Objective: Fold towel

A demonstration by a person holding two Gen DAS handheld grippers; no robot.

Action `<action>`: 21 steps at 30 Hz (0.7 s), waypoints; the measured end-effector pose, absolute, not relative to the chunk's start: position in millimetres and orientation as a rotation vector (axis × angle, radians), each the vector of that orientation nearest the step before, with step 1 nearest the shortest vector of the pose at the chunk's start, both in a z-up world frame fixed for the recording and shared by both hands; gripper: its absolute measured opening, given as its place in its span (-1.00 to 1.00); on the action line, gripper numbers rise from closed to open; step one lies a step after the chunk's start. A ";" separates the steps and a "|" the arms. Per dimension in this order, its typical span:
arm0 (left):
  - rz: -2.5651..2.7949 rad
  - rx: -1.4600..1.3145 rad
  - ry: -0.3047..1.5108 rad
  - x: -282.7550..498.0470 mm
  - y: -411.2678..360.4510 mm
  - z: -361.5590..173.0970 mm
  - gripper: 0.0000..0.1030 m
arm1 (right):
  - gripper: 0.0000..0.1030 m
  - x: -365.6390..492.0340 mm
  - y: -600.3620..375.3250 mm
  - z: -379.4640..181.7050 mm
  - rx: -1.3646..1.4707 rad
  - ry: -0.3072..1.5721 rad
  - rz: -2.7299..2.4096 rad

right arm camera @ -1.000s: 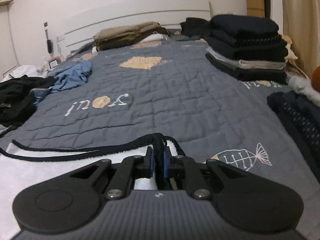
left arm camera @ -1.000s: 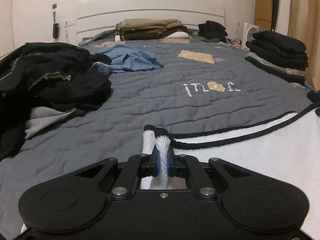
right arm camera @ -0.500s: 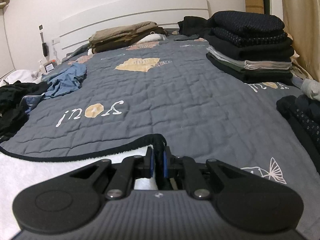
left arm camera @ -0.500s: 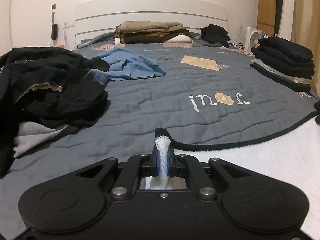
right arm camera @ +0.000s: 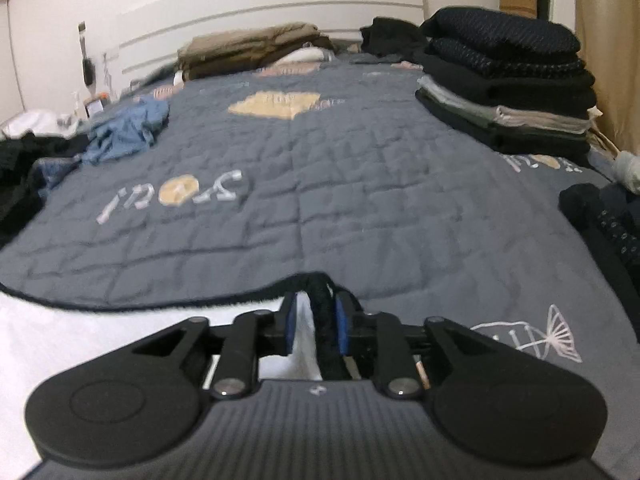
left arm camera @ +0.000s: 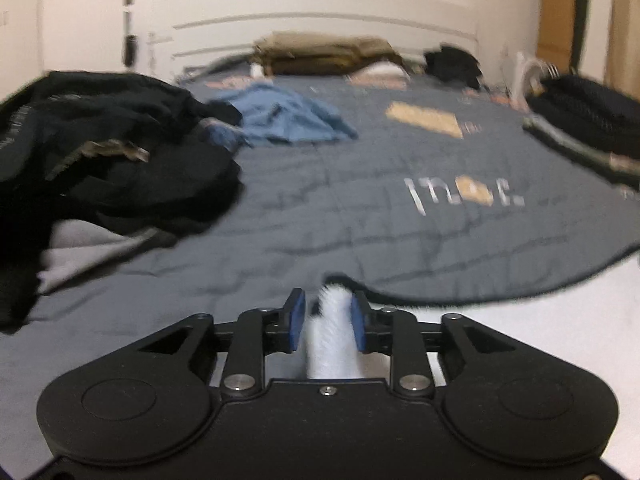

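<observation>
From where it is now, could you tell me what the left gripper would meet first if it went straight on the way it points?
Most likely the towel corner standing between its just-opened jaws, then the grey quilt straight ahead. The left gripper points slightly downward, and the black clothes pile sits off to its left, though depth is unclear.

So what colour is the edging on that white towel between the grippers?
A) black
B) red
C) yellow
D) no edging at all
A: a black trim runs along the edge of the white towel on the grey quilt, and shows in the left wrist view too.
</observation>
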State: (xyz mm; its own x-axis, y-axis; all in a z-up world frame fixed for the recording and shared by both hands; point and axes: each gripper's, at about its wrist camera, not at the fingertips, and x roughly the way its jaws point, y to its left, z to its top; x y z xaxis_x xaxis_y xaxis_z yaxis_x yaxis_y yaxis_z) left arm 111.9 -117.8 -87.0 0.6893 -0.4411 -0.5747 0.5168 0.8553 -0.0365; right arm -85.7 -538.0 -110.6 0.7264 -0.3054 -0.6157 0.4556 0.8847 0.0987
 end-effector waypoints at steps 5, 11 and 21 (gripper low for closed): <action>-0.545 0.070 0.595 85.4 -96.3 -65.6 0.01 | -0.14 -107.6 -527.3 -84.7 0.282 0.586 -0.406; -0.568 0.067 0.606 43.2 -89.3 -60.9 0.10 | -0.10 -138.8 -497.2 -74.8 0.274 0.606 -0.359; -0.606 0.071 0.648 -22.5 -74.1 -70.2 0.13 | -0.08 -196.4 -461.2 -73.6 0.307 0.588 -0.331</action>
